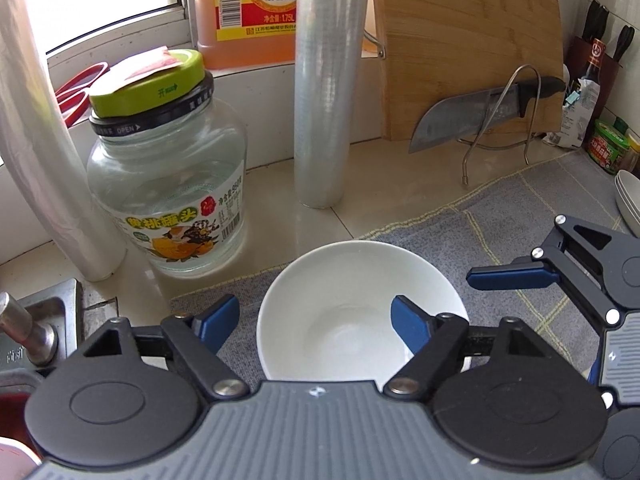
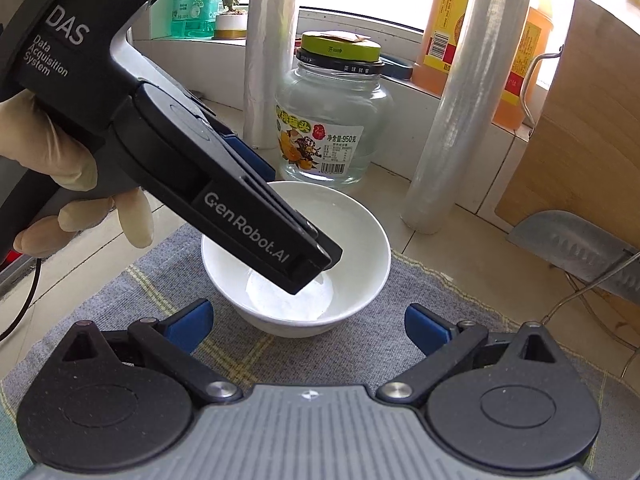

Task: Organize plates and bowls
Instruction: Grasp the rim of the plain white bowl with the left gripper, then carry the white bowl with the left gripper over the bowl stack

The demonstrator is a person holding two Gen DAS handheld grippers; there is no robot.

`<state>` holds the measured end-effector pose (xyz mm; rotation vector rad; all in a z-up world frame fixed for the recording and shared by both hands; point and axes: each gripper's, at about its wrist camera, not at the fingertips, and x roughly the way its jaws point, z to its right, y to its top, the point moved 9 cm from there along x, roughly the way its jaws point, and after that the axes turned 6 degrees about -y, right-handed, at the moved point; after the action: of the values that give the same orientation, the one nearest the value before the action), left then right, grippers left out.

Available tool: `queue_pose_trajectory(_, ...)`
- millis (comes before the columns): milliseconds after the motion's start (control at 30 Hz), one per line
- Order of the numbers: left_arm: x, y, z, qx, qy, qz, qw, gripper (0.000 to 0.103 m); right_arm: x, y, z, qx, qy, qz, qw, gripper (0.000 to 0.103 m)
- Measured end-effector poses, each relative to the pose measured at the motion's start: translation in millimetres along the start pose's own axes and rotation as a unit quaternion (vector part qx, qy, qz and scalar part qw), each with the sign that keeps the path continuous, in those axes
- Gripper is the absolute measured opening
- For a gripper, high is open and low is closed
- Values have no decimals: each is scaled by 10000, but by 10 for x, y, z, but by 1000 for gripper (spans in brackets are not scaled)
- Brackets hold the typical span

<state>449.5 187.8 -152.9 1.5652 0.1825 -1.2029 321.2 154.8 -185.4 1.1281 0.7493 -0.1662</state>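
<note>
The left gripper tilts steeply down over a white bowl; its right finger sits inside the bowl, its left finger outside the rim — the wall is between them, but whether the pads press on it can't be told. In the right wrist view the left gripper's body slants down from upper left, held by a gloved hand, tip over the bowl's hollow. The right gripper points down at a shallower angle, just short of the bowl; jaws wide apart, nothing between them.

The bowl stands upright on a grey cloth, near its back-left edge; it looks empty. Behind it, on the counter, a glass jar w/ green lid — clear, no contents seen; a film roll upright beside it. More white dishes are stacked at the cloth's far right. On the sill, an orange bottle, well filled.
</note>
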Motion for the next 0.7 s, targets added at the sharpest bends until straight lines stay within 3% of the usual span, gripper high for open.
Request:
queue_pose_trajectory(200, 33, -2, 7, 76, -119, -103, 9998, 72, 133, 4, -14, -3, 62, -130, 9999, 88)
queue_pose_trajectory(700, 39, -14, 8, 21, -273, -190, 9994, 64, 72, 40, -67, -194, 76, 54, 9998, 87)
